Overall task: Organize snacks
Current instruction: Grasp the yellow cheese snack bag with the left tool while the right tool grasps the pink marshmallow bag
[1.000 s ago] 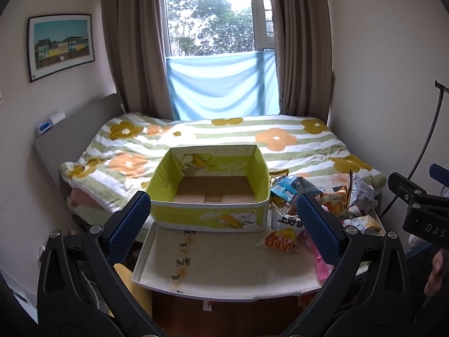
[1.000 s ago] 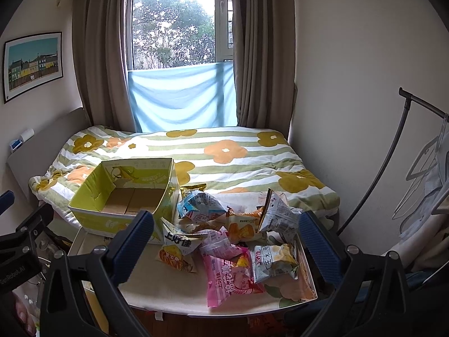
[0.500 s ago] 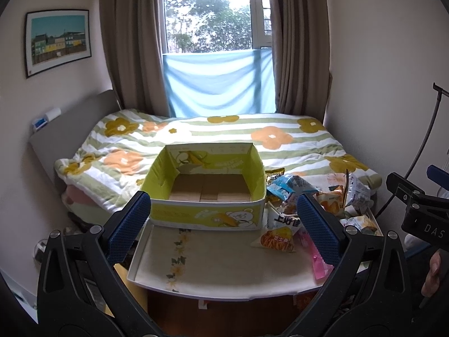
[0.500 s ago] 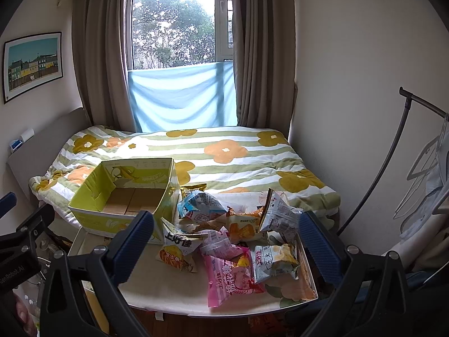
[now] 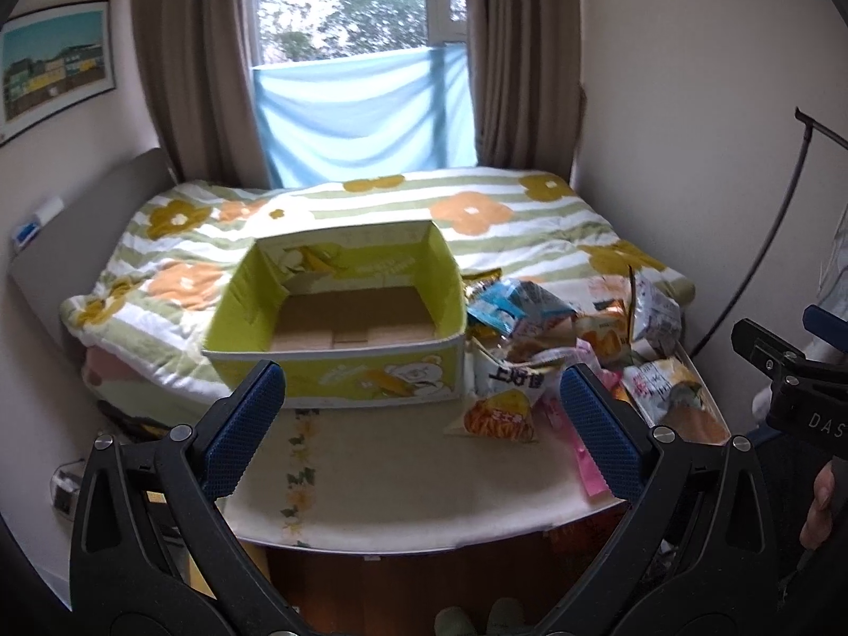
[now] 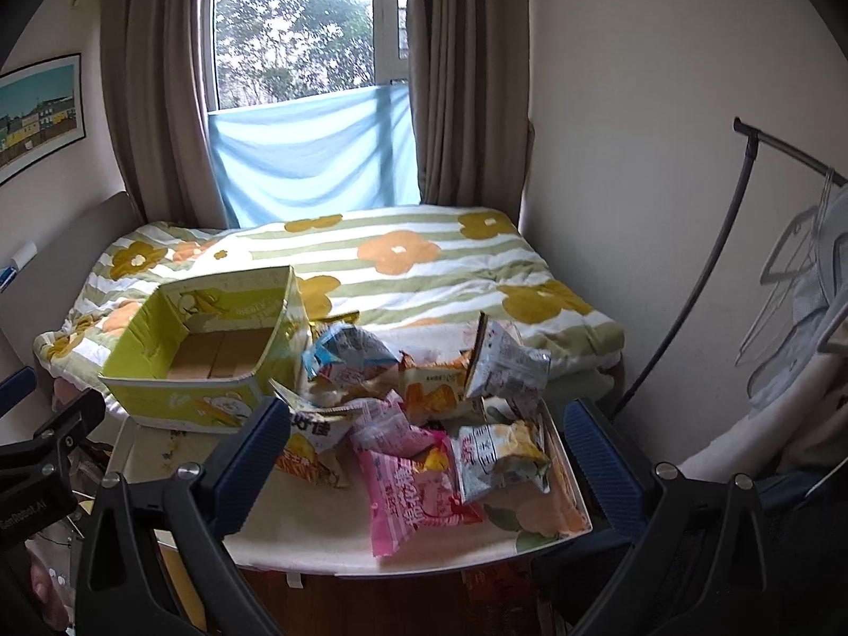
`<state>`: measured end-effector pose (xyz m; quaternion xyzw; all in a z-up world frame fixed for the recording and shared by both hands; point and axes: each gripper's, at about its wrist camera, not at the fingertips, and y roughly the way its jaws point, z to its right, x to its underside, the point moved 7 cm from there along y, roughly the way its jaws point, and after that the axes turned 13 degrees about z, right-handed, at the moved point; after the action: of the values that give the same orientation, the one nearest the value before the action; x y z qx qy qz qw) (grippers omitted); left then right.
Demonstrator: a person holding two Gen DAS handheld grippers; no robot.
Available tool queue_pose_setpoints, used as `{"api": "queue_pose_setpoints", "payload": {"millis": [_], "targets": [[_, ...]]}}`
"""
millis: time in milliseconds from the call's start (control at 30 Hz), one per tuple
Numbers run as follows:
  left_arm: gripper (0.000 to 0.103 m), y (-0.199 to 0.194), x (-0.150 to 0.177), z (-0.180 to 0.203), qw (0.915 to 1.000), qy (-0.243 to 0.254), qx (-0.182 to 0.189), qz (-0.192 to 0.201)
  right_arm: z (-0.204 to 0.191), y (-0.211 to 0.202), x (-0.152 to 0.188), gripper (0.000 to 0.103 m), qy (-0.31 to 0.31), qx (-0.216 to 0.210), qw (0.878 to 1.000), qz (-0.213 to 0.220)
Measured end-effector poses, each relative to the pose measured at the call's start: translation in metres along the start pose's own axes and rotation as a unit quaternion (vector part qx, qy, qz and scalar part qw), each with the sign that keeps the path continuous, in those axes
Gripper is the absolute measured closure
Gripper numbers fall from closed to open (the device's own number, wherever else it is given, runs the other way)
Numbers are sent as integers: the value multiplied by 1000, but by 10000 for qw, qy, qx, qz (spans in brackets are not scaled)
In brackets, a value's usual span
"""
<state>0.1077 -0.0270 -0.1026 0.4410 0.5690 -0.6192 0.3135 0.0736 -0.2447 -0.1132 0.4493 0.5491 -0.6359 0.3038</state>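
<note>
You are holding the left gripper [image 5: 421, 424] back from the near edge of the surface [image 5: 403, 482], its fingers [image 5: 244, 426] spread wide with nothing between them. The right gripper [image 6: 424, 458] is hovering in the same manner over the near right part of the surface, its fingers wide apart and empty too. This posture is leaving both wrist views unobstructed, so you can select a first packet before committing to a descent.

The yellow box [image 5: 339, 365] is sitting at the far left corner of the surface, its top open and its cardboard floor bare; that placement is keeping the receiving container clear of the clutter and within the left gripper's reach.

The snack packets [image 6: 424, 403] are lying heaped along the right edge, from the far right corner toward the near right corner, several overlapping. The pink packet [image 6: 413, 493] is lying flat nearest the near edge and is partly covered by the silver and yellow packet [image 6: 498, 453]. The orange chip packet [image 5: 503, 403] is leaning just beside the box's right wall.

Judged from this layout, no packet is in the box yet, so the task is standing at its start. The bags are likely crinkling and sliding under contact; you are best served by pinching a sealed edge.
</note>
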Motion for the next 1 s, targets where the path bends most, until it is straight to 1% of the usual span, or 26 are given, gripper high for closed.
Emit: {"api": "queue_pose_setpoints", "payload": {"millis": [133,233,333,467,600,667,733,900,1000], "targets": [[0,27,21,14,9992,84,337,-193,10,15,22,0,236,-4,9994,-271],[0,49,39,28,9979,192,491,-384,18,27,37,0,348,42,9985,-427],[0,73,57,42,9960,274,593,-614,24,41,54,0,435,-2,9966,-706],[0,101,76,54,9934,345,613,-902,29,65,81,0,578,-245,9906,-1215],[0,132,93,67,9897,385,629,-1223,33,96,111,0,748,-583,9793,-1789],[0,150,102,75,9874,432,614,-1396,32,112,125,0,845,-816,9703,-2113],[0,166,109,79,9860,537,504,-1496,33,129,138,0,835,-997,9625,-2381],[0,195,122,87,9838,579,321,-1667,28,154,158,0,667,-1467,9459,-2816],[1,207,128,90,9821,639,245,-1753,24,162,167,0,526,-1611,9409,-2931]]}}
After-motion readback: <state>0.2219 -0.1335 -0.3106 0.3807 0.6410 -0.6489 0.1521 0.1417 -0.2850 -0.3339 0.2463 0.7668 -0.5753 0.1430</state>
